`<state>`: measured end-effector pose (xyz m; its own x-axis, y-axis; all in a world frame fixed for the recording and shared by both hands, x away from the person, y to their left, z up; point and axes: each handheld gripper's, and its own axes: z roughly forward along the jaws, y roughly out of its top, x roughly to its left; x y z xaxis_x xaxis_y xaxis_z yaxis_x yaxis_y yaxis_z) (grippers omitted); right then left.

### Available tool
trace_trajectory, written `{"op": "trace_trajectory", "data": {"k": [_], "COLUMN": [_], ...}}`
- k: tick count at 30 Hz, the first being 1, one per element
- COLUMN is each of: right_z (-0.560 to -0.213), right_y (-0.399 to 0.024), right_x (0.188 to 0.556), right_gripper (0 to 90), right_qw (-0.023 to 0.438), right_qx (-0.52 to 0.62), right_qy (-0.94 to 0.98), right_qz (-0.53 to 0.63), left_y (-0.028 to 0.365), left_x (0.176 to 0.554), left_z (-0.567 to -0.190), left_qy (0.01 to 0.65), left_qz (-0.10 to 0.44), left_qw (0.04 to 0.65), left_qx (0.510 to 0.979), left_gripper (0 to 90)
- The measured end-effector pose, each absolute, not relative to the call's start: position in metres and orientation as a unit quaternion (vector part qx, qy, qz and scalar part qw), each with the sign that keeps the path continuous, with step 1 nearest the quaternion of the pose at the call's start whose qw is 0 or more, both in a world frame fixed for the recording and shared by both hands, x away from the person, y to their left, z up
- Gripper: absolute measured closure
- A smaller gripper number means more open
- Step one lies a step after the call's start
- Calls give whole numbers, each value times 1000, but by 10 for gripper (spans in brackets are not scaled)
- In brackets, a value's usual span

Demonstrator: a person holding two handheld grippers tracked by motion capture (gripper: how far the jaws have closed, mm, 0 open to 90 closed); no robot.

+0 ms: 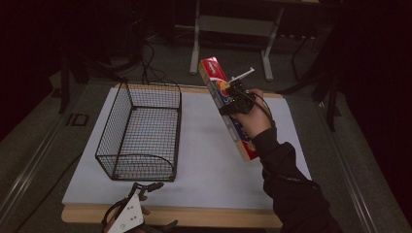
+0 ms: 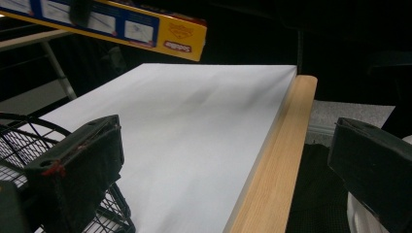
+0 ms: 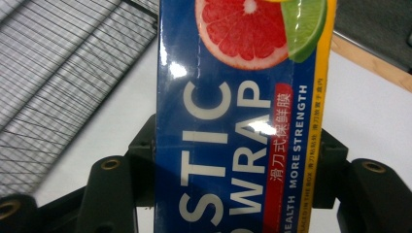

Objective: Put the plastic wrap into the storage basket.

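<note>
**Plastic wrap box held aloft beside the wire basket**

The right gripper [image 1: 236, 97] is clamped across a long plastic wrap box [image 1: 228, 104], its jaws pressing on the two narrow sides near the middle of the box, as the right gripper view shows with the printed face [image 3: 238, 126] running straight up between them. The box hangs above the white surface [image 1: 209, 150], tilted, its long axis running from the far red end down toward the person's sleeve [image 1: 286, 179]. The wire basket [image 1: 141, 133] stands to the left of that gripper, well apart from it, its own long axis pointing away from the person and roughly parallel to the box. By that lie, a sideways carry to the left with little turning would likely bring the box over the basket's open top. The left gripper [image 1: 145, 187] rests at the near edge, just in front of the basket's near end, jaws spread wide and holding nothing [image 2: 73, 165].
</note>
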<state>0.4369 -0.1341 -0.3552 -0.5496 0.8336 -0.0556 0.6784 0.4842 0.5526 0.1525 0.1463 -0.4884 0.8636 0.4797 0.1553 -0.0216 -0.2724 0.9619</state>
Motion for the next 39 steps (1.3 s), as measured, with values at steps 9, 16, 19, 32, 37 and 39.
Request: {"op": "trace_trajectory", "data": {"k": [9, 16, 19, 32, 37, 39], "right_z": [-344, -343, -342, -338, -338, -338], "right_y": [-104, -85, -77, -41, -27, -21], "right_x": [435, 433, 432, 425, 423, 422], "right_gripper": [395, 395, 395, 395, 394, 395], "right_qw": [167, 170, 169, 171, 166, 167], "right_qx": [428, 421, 419, 395, 388, 386], "right_qy": [849, 851, 850, 860, 863, 863], "right_qz": [259, 265, 269, 272, 278, 281], "left_y": [147, 147, 147, 147, 148, 148], "left_x": [152, 152, 151, 151, 150, 150], "left_z": [-488, -488, -488, -488, -488, -488], "left_qy": [148, 147, 147, 146, 145, 144], "left_qz": [214, 214, 214, 214, 215, 215], "left_qw": [585, 586, 586, 586, 587, 587], "left_qx": [768, 768, 767, 768, 767, 767], "left_gripper": [1, 1, 1, 1, 1, 1]}}
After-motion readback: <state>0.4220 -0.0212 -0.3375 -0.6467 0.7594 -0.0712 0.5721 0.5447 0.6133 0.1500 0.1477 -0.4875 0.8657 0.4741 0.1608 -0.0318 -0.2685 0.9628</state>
